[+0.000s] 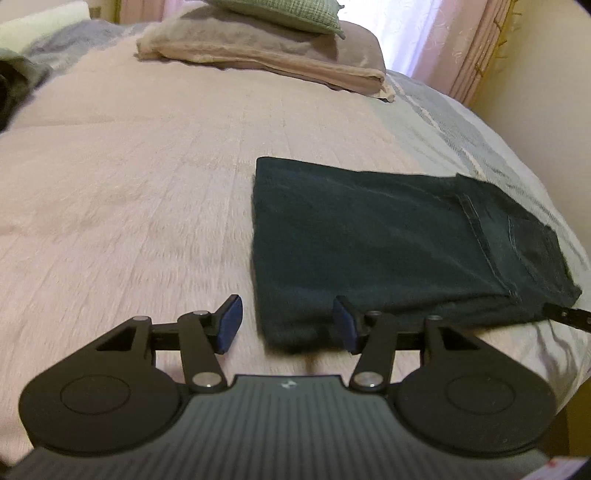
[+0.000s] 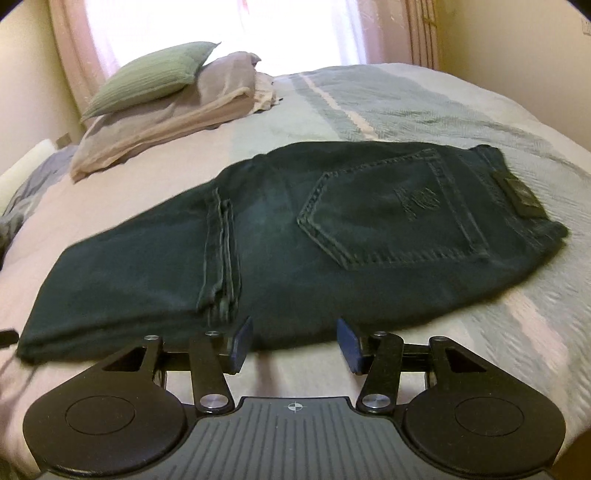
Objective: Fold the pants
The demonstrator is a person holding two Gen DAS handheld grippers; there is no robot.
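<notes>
Dark denim pants (image 1: 388,243) lie folded flat on the bed, leg cuffs laid over the seat. In the right wrist view the pants (image 2: 295,236) show a back pocket and a waistband patch at right. My left gripper (image 1: 288,325) is open at the near left corner of the fold, nothing between its blue pads. My right gripper (image 2: 293,345) is open just before the near edge of the pants, holding nothing. The tip of the right gripper (image 1: 569,314) shows at the right edge of the left wrist view.
The bed has a pale pink cover (image 1: 129,184) with a grey-green striped throw (image 2: 388,96) at the far side. A stack of folded blankets and a green cushion (image 1: 280,14) sits at the head. Curtains and a wall (image 2: 517,44) lie beyond.
</notes>
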